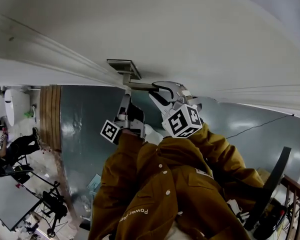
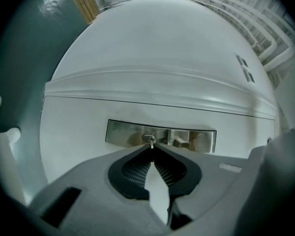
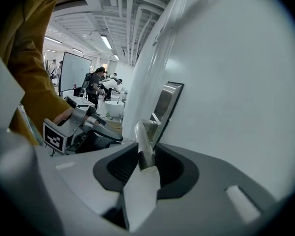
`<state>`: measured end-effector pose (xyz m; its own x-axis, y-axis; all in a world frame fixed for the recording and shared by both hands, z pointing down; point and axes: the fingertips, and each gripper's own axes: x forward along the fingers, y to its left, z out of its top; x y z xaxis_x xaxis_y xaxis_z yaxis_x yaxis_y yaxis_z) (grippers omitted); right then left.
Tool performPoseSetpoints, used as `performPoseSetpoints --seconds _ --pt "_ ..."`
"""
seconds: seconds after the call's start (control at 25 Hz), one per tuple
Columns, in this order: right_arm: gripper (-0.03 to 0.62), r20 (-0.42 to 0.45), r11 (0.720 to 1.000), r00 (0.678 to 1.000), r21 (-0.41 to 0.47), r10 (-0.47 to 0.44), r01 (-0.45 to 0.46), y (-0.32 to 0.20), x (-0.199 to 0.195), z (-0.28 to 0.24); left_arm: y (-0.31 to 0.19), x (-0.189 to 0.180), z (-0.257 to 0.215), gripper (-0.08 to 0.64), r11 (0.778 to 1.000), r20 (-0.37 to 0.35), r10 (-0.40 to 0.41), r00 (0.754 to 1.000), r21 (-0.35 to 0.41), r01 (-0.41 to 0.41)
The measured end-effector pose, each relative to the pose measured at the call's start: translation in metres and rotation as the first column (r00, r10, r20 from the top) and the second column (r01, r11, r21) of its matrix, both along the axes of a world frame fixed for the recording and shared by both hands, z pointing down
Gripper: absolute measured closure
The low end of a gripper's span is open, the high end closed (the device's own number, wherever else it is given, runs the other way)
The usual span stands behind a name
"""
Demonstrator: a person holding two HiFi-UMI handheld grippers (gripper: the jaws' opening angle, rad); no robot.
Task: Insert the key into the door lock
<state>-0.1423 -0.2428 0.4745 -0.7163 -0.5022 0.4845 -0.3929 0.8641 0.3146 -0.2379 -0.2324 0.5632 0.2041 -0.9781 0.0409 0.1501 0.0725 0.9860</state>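
Even, bright light across the white panelled door (image 2: 152, 53); long ceiling strip lamp (image 3: 106, 42) glowing; fisheye bends edges, corners black, foreground soft.

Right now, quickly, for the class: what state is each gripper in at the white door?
Left gripper: closed on the small silver metal key.
Right gripper: closed on the silver metal lever handle.

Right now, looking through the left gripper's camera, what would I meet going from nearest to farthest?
The left gripper, shut on the key → metal lock plate → raised moulding across the white door → wooden strip far off.
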Motion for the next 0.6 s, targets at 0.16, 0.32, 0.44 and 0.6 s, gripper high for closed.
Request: performPoseSetpoints --seconds 0.16,0.32,0.44,0.6 --pt "0.479 -0.005 1.000 1.000 0.004 0.003 -0.003 0.002 -0.004 0.000 -0.004 -0.002 -0.004 0.533 1.000 -0.013 0.001 1.000 0.017 0.000" --pt "0.480 0.001 1.000 1.000 0.001 0.001 -0.001 0.002 -0.006 -0.002 -0.008 -0.001 -0.003 0.534 1.000 -0.022 -0.002 1.000 0.011 0.002" --pt "0.482 0.004 1.000 1.000 0.000 0.001 -0.001 0.004 -0.007 -0.001 -0.009 -0.002 -0.001 0.534 1.000 -0.027 -0.008 1.000 0.001 0.008" --pt "0.483 0.009 1.000 1.000 -0.002 -0.003 0.003 0.004 -0.010 -0.003 -0.012 -0.009 0.000 0.533 1.000 -0.031 -0.028 0.999 -0.002 0.028"
